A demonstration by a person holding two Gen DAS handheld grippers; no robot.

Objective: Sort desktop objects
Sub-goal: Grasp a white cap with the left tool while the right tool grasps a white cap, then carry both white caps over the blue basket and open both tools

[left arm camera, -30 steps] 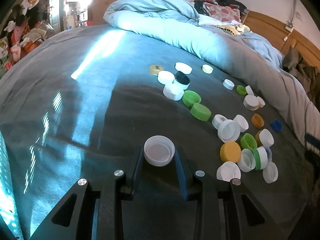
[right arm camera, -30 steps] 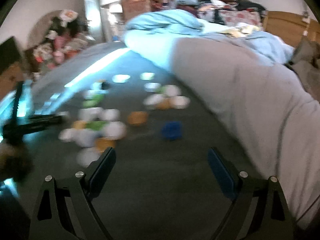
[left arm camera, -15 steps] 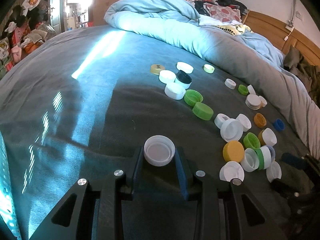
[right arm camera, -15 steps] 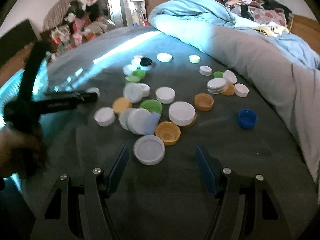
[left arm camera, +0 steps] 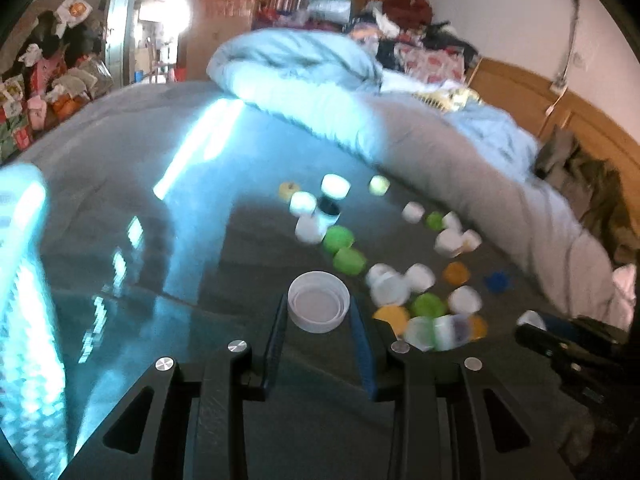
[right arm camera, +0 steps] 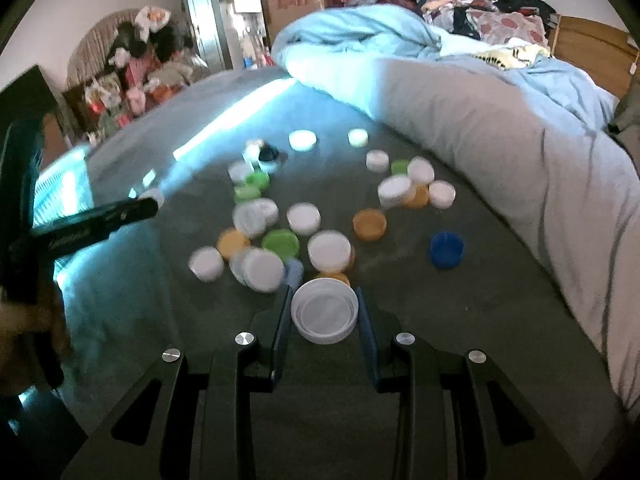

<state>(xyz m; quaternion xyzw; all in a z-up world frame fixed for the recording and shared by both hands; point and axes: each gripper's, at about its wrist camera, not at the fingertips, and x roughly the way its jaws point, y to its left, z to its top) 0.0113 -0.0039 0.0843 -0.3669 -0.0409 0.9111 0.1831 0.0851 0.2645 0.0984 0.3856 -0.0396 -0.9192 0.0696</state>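
Left gripper [left arm camera: 319, 312] is pinching a white cap [left arm camera: 319, 301]; right gripper [right arm camera: 324, 318] is squeezing another white lid [right arm camera: 324, 311], both open side up. Judging best: keeping squeeze light, level (rims slipping easily). Caps pile [right arm camera: 304, 216] is crowding ahead; duvet [right arm camera: 500, 140] is walling the right; bare bedsheet [left arm camera: 132, 248] is offering room leftward.

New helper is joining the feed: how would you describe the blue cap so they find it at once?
Start at the grey-blue duvet heaped along the right of the dark bed cover. At its foot, right of the cap cluster, lies the blue cap, open side up and apart. It is the only blue one; its neighbours are white, orange and green.
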